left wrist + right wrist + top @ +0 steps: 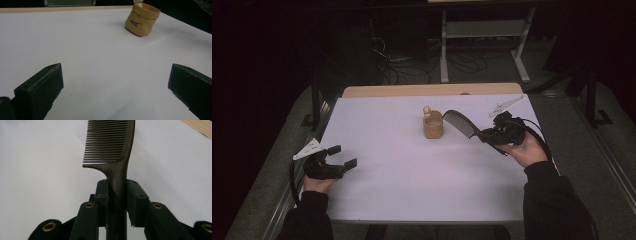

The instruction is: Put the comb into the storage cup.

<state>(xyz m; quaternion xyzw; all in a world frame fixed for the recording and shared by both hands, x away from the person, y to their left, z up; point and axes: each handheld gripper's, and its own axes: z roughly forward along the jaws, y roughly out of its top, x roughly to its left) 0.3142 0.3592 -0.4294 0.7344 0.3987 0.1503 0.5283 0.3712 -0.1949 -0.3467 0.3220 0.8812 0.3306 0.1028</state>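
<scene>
Progress first, as I read it from my seat: the comb [459, 123] is already picked up and off the table [412, 170], and what I judge is left is carrying it the short way to the little tan pouch [432, 125] and dropping it in. Nothing of the comb is inside the pouch yet.

On the left of the high view, my left gripper [343, 156] sits near the table's left edge, its jaws standing wide apart with nothing between them. In the left gripper view I look across bare white tabletop toward the pouch [142, 21], which stands upright and open at the top, well apart from those jaws. Something pale pokes up at its far rim; I can't make out what it is.

Moving to the middle, the pouch stands toward the far side of the table, and the comb's toothed end hangs just beside it on its right.

On the right, my right gripper [486, 135] is clamped tight on the comb's handle; the right gripper view shows both pads pressed against it, the comb [112, 145] reaching straight out beyond the jaws. The hand is raised above the table, palm up under the gripper, pointing it left toward the pouch.
</scene>
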